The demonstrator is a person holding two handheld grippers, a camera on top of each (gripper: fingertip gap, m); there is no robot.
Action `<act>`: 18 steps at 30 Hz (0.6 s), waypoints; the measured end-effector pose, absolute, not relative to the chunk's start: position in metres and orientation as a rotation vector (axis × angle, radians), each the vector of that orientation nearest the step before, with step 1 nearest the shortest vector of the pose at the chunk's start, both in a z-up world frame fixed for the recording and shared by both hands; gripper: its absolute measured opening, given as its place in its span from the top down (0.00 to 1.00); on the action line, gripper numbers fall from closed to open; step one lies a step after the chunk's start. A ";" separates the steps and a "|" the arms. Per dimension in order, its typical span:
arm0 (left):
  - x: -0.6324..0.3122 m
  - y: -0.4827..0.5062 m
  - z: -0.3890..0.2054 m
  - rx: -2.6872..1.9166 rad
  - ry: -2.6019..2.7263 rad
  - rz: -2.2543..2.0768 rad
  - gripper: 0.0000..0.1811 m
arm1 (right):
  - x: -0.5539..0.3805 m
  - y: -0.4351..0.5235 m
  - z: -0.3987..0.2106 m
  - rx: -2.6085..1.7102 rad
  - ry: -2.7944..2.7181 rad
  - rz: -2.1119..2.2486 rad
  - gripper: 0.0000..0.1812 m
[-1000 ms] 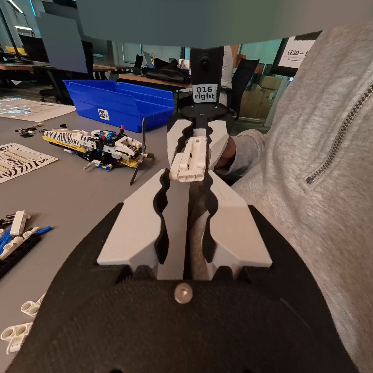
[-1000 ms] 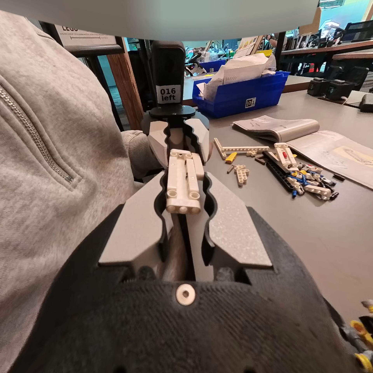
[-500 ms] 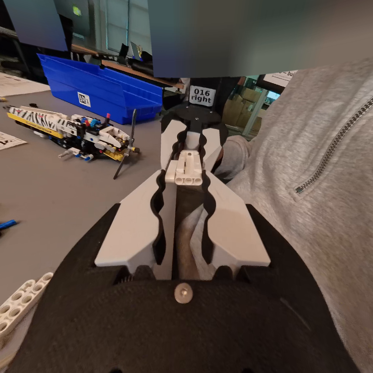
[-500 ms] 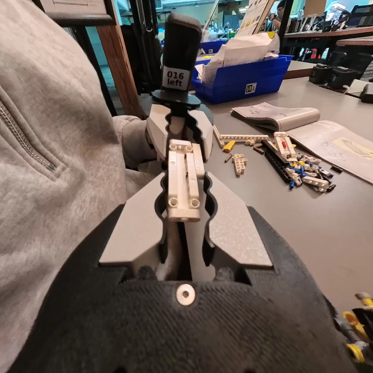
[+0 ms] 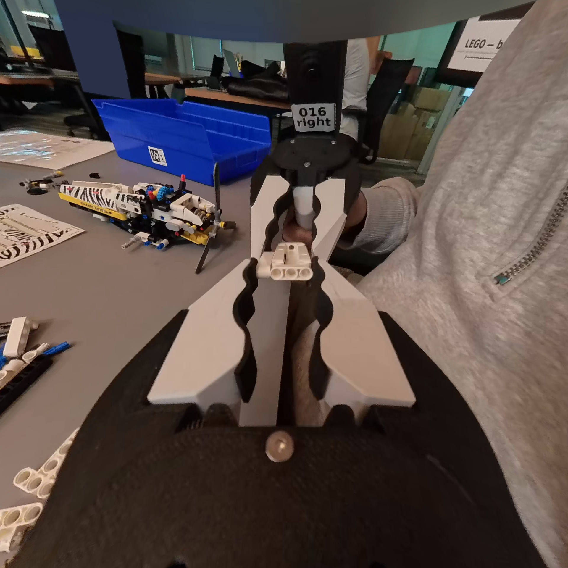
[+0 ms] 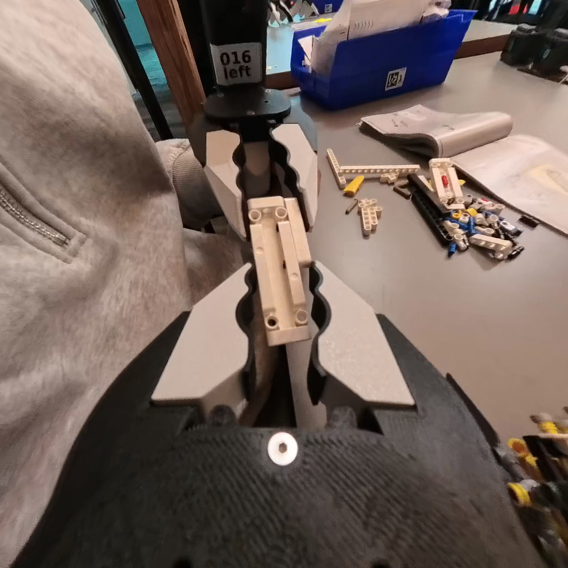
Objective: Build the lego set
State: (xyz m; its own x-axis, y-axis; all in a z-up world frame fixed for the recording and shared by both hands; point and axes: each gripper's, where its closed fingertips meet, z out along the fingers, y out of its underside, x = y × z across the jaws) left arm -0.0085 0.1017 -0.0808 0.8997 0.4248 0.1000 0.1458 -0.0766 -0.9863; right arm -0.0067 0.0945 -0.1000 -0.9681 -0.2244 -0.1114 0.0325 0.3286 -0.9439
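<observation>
Both tongs face each other tip to tip in front of a grey hoodie, above the bench edge. A white lego piece bridges them: left tongs clamp one end, right tongs clamp the other, both closed on it. Half-built striped model lies on the bench near a blue bin. Loose parts pile, a booklet and another blue bin lie in the right wrist view.

White labels on both tongs' bodies
</observation>
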 end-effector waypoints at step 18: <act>-0.036 0.073 -0.132 -2.098 -0.598 0.565 0.77 | -0.036 0.079 -0.151 -0.161 2.801 -1.419 0.82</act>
State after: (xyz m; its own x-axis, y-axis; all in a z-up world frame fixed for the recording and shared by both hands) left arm -0.0360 0.0727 -0.1322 0.7828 0.5972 -0.1749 0.2080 -0.5160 -0.8310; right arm -0.0364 0.0786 -0.1514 -0.9948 -0.0897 0.0487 -0.0923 0.5875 -0.8040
